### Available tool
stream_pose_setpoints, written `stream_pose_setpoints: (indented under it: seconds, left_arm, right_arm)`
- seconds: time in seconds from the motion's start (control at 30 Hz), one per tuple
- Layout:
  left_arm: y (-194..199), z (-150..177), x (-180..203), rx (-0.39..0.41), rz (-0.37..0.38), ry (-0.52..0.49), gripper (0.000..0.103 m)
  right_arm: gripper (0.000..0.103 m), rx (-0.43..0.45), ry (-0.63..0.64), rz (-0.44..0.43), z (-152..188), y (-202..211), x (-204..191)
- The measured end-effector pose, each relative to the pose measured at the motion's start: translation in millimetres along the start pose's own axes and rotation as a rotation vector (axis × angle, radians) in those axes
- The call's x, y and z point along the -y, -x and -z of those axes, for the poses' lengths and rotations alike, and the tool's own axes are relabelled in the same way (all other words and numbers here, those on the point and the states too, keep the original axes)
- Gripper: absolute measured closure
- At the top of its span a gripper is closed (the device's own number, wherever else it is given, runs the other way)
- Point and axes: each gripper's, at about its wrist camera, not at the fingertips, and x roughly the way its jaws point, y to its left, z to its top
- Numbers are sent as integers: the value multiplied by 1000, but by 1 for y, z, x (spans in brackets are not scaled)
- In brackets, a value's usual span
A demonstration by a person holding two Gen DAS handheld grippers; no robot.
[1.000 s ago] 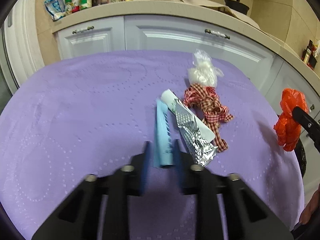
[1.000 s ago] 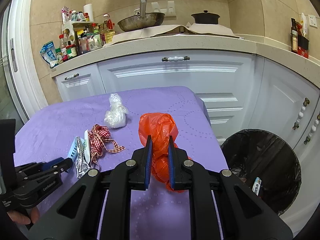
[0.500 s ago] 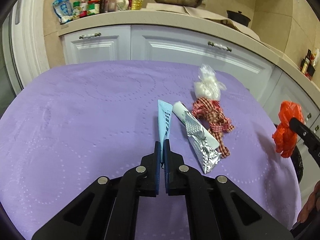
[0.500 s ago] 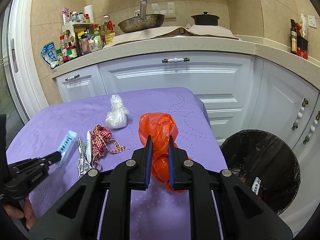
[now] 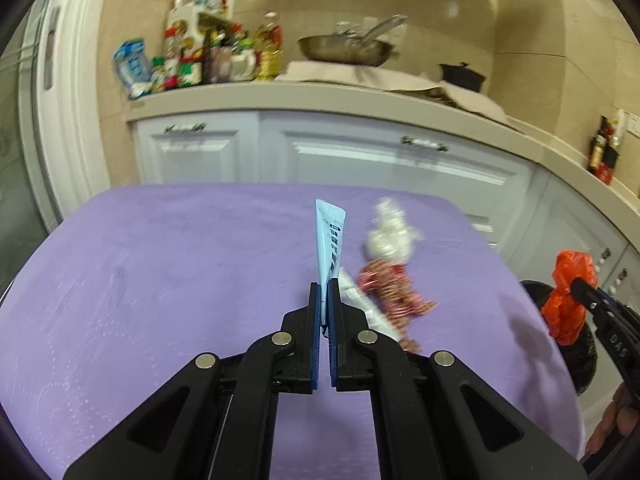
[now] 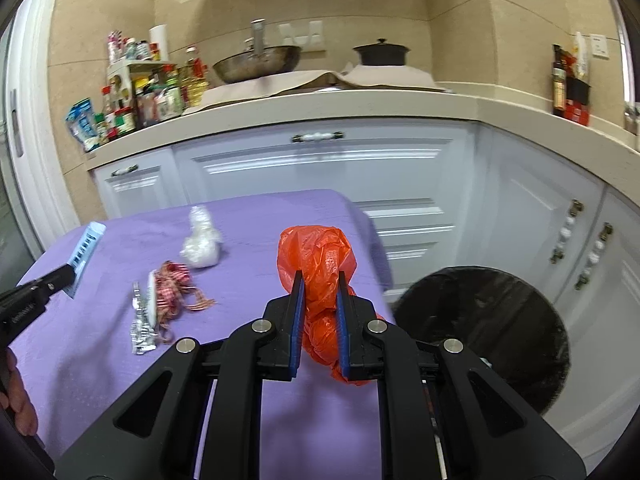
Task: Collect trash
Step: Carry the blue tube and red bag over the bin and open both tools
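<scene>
My left gripper [image 5: 324,292] is shut on a light blue sachet [image 5: 330,240] that stands up from its jaws, lifted off the purple tablecloth [image 5: 160,280]. In the right wrist view the same sachet [image 6: 85,250] hangs at the far left in the left gripper [image 6: 64,278]. My right gripper [image 6: 319,280] is shut on a crumpled orange plastic bag [image 6: 320,256], held above the table's right edge. On the cloth lie a red checked ribbon [image 6: 176,288], a silver foil wrapper [image 6: 140,328] and a white knotted bag [image 6: 200,246].
A black-lined trash bin [image 6: 488,332] stands on the floor right of the table. White cabinets [image 6: 320,176] and a countertop with bottles [image 6: 152,96], a wok [image 6: 256,64] and a black pot [image 6: 382,52] run behind. A hand [image 6: 18,396] shows at the lower left.
My left gripper closed on the blue sachet and raised it off the cloth. My right gripper carried the orange bag to the right, nearer the bin.
</scene>
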Motion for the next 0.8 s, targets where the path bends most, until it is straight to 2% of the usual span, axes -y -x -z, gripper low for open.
stream_pose_setpoints:
  seconds: [0.37,0.53,0.8]
  left_arm:
    - [6,-5,100,53,183,-137,99]
    - [2,3,156,55,265,-211,99]
    - [-16,20,220,27,316,-309,99]
  right_arm:
    - [89,39,-94,162,6,24,90]
    - [89,40,-118,204,12,24,120]
    - [89,28,-140,236,23,15,154]
